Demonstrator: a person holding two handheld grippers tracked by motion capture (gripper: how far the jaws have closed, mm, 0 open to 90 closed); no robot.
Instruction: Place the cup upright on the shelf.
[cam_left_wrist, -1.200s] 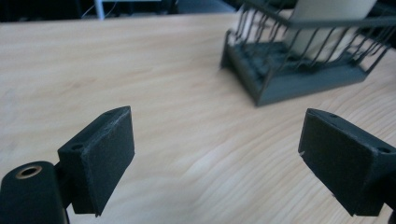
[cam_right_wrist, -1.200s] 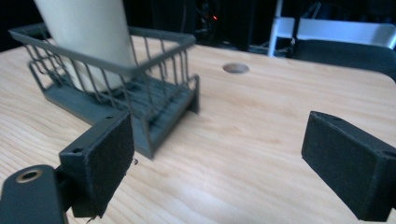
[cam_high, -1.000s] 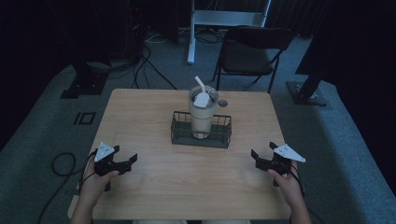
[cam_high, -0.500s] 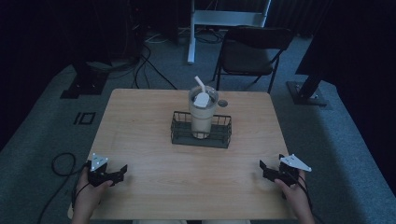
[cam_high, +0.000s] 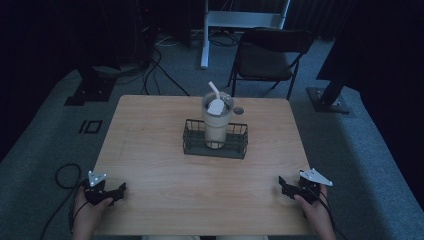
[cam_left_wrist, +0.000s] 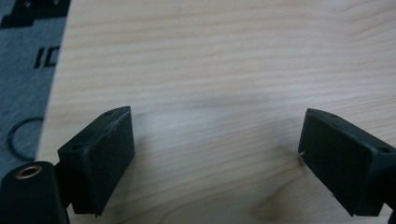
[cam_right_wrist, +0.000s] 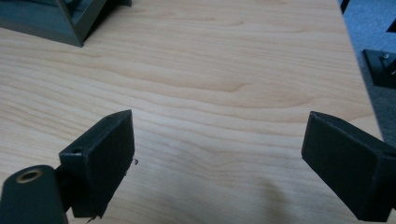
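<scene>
A tall clear tumbler (cam_high: 216, 117) with a lid and a white straw stands upright inside a dark wire basket (cam_high: 192, 145) at the middle of the wooden table (cam_high: 150, 165). My left gripper (cam_high: 120, 190) rests low at the table's near left corner, open, with bare wood between its jaws (cam_left_wrist: 215, 158). My right gripper (cam_high: 283, 186) sits at the near right corner, also open and holding nothing (cam_right_wrist: 217, 163). A corner of the basket (cam_right_wrist: 56, 23) shows at the top left of the right gripper view.
A small dark round thing (cam_high: 238, 110) lies on the table behind the basket. Beyond the far edge stand a folding chair (cam_high: 267, 60) and a white stand (cam_high: 210, 25). Cables lie on the carpet at the left (cam_high: 67, 175).
Both grippers have drawn back toward the near edge and outward to the table's corners. The tumbler and basket have not moved.
</scene>
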